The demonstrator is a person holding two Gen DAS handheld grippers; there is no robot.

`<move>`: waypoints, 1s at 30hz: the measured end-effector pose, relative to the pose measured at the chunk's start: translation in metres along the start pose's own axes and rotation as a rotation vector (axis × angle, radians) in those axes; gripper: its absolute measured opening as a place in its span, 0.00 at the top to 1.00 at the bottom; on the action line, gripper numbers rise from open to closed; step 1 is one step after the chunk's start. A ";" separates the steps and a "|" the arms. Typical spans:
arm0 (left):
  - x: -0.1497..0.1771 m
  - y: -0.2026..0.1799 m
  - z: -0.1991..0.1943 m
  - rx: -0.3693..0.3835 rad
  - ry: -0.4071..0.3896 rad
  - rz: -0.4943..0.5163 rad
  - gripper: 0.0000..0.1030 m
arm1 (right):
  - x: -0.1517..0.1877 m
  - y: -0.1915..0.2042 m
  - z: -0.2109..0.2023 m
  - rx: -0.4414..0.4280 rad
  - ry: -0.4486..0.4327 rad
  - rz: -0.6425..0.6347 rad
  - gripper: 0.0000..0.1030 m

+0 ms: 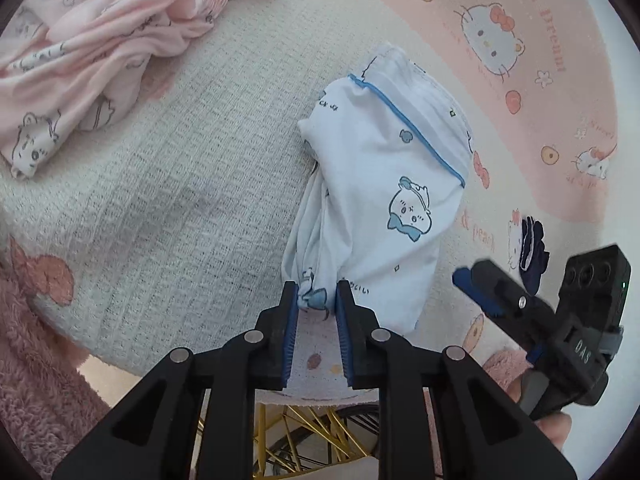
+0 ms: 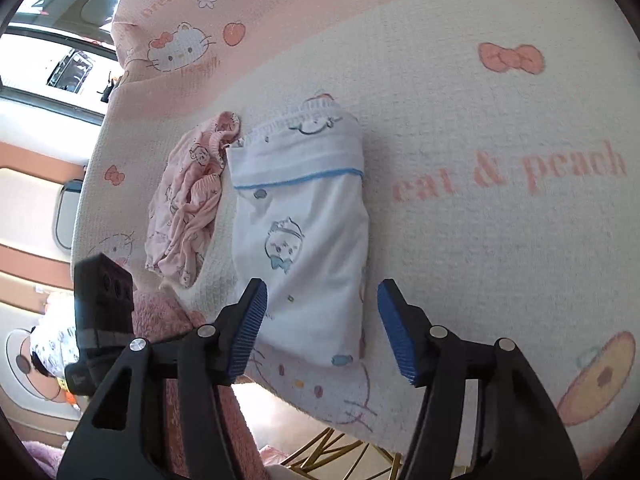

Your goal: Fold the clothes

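A white garment [image 1: 384, 200] with blue piping and cartoon prints lies folded on the cream and pink blanket [image 1: 180, 184]. My left gripper [image 1: 317, 294] is shut on its bunched near corner, close to the blanket's front edge. In the right wrist view the same white garment [image 2: 304, 248] lies flat, with its lower end between the wide-apart fingers of my open right gripper [image 2: 320, 296]. The blue pads [image 2: 252, 320] touch nothing. From the left wrist view, the right gripper [image 1: 480, 280] hovers just right of the garment.
A crumpled pink garment [image 1: 100, 40] lies at the far left, next to the white one [image 2: 188, 208]. A small dark item [image 1: 534, 256] rests near the right gripper. Fluffy pink fabric [image 1: 36, 360] hangs at the left edge. Gold wire legs [image 1: 304, 432] show below the front edge.
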State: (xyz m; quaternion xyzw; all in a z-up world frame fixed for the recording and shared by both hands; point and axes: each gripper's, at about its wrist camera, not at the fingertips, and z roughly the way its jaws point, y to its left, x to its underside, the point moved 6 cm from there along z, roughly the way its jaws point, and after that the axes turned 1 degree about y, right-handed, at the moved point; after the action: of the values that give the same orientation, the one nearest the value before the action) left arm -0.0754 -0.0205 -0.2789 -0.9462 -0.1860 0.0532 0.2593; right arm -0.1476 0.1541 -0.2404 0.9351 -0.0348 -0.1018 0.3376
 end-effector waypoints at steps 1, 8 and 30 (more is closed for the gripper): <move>0.003 0.000 0.001 0.022 0.009 -0.010 0.79 | -0.009 0.001 0.008 0.015 0.012 -0.005 0.41; 0.004 0.002 0.021 0.104 0.016 -0.072 0.77 | -0.026 0.005 0.049 0.077 0.056 -0.063 0.72; -0.025 -0.005 0.014 0.014 -0.002 0.023 0.64 | 0.040 0.032 -0.040 0.120 0.040 -0.157 0.62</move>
State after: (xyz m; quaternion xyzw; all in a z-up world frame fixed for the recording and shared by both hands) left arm -0.1033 -0.0197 -0.2880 -0.9464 -0.1751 0.0587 0.2648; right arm -0.1000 0.1493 -0.1964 0.9553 0.0391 -0.1069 0.2727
